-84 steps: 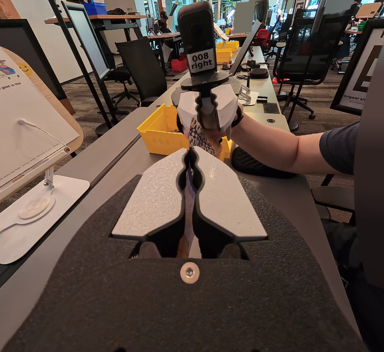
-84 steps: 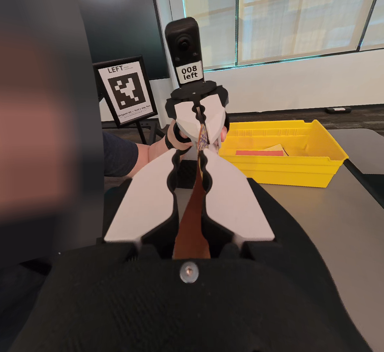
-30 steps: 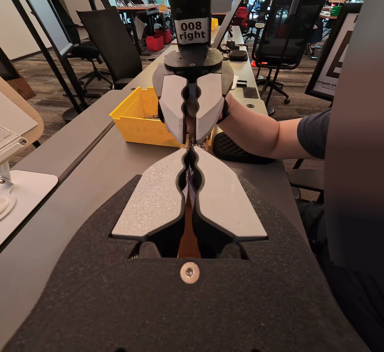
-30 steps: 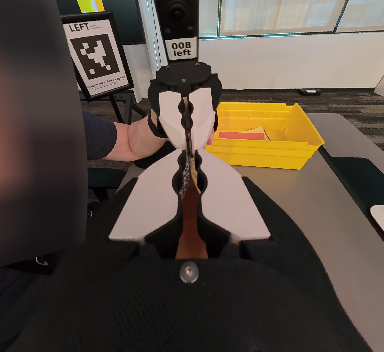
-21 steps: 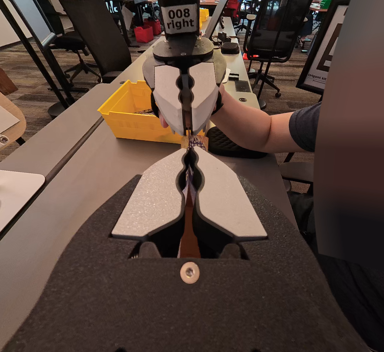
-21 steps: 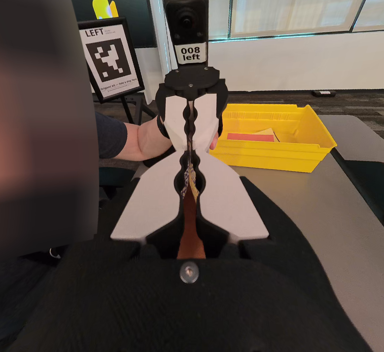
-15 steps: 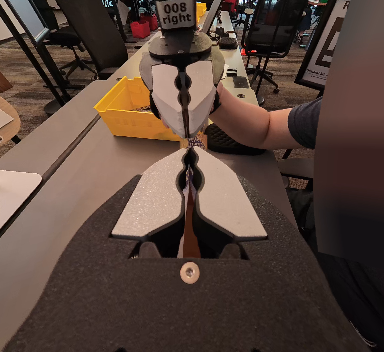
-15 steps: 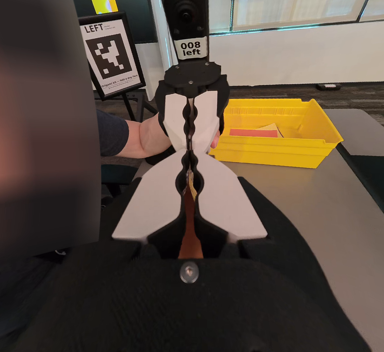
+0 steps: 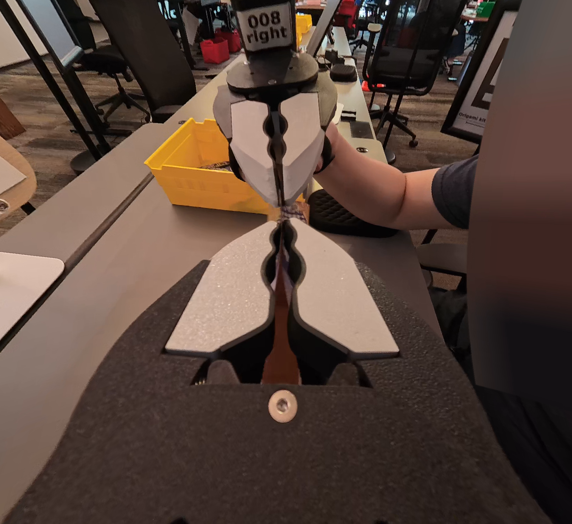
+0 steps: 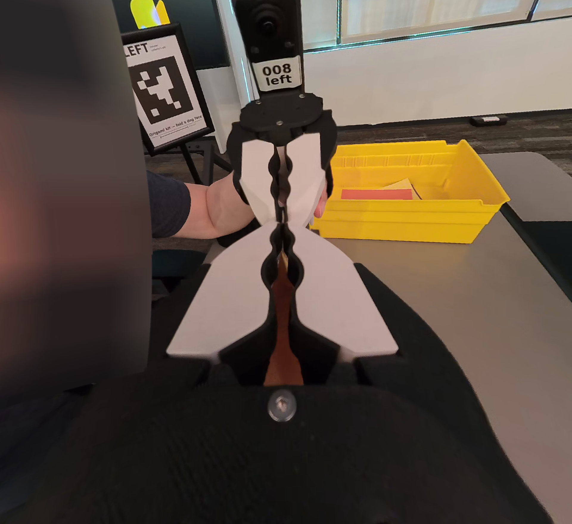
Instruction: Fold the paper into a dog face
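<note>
The two grippers face each other tip to tip above the grey table, both shut on one piece of paper. In the left wrist view my left gripper (image 9: 282,224) pinches the brown paper (image 9: 281,338), whose patterned part (image 9: 292,210) shows in the small gap between the tips. The right gripper (image 9: 280,199) hangs just beyond, shut. In the right wrist view my right gripper (image 10: 282,225) holds the brown paper (image 10: 282,323) edge-on, with a yellowish bit near the tips. The left gripper (image 10: 281,211) meets it, shut. Most of the paper is hidden between the fingers.
A yellow bin (image 9: 198,181) stands on the table behind the grippers; it (image 10: 411,208) holds red and yellow sheets. A black padded rest (image 9: 337,215) lies under a person's forearm (image 9: 365,187). A framed marker sign (image 10: 164,91) stands at the left. Office chairs stand beyond. Both grippers' tips are close together, under 4 cm apart.
The two grippers have drawn closer until their tips nearly touch, and less paper shows between them. Both stayed shut.
</note>
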Action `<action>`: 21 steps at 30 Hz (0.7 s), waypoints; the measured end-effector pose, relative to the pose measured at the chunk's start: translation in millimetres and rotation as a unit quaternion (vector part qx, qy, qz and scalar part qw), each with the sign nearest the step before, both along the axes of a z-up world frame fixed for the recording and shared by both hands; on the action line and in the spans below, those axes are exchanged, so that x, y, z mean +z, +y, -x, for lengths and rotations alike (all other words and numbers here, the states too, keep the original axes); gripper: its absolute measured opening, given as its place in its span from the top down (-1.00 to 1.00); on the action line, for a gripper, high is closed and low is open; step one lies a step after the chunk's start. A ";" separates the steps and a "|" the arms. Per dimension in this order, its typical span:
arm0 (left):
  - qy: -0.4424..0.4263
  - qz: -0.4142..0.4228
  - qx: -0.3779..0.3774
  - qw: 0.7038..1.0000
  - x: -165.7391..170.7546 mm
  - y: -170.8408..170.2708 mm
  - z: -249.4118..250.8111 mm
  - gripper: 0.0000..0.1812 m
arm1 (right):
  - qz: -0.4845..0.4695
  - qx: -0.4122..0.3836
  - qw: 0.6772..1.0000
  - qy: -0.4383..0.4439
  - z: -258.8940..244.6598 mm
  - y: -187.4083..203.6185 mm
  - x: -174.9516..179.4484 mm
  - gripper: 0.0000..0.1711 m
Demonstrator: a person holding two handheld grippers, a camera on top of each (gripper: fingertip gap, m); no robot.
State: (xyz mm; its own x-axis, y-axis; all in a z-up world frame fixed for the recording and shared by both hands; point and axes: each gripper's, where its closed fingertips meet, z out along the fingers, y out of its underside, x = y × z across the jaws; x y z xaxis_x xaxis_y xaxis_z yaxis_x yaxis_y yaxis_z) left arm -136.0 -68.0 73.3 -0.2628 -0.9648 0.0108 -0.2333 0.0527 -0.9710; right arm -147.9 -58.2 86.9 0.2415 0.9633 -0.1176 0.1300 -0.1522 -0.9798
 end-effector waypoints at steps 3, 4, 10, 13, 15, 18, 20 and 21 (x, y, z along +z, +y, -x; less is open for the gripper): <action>-0.023 -0.008 0.015 1.000 7.4 4.5 1.6 0.93 | -0.004 -0.003 1.000 -0.009 0.8 0.6 -2.4 0.98; -0.025 -0.015 0.020 0.999 7.8 5.5 1.9 0.93 | -0.005 -0.003 1.000 -0.008 1.5 0.5 -2.2 0.98; 0.003 -0.047 0.018 0.999 -4.2 2.1 -2.2 0.90 | -0.006 0.002 1.000 -0.017 5.5 0.1 -6.5 0.98; 0.009 -0.054 0.013 0.998 -6.3 1.0 -1.9 1.00 | -0.009 0.001 1.000 -0.014 5.9 1.8 -6.9 0.98; 0.008 -0.063 0.016 0.998 -5.4 2.0 -0.9 1.00 | -0.012 0.007 1.000 -0.006 7.4 1.5 -5.8 0.98; -0.013 -0.055 0.034 0.998 2.4 9.8 1.0 1.00 | -0.044 -0.013 0.998 0.032 4.7 7.2 6.6 0.80; -0.043 -0.033 0.054 0.997 13.6 21.2 5.4 1.00 | -0.092 -0.046 0.992 0.070 -3.9 10.6 24.9 0.63; -0.066 -0.019 0.068 0.995 22.0 28.4 8.8 1.00 | -0.124 -0.065 0.985 0.096 -10.9 10.4 37.6 0.59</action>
State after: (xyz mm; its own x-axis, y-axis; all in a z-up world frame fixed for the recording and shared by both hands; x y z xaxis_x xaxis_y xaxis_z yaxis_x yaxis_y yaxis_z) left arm -144.8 -39.7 95.3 -0.1261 -0.9906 -0.0534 -0.1108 0.0675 -0.9915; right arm -136.9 -47.8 124.5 0.3608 0.9305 0.0626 -0.0671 0.0929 -0.9934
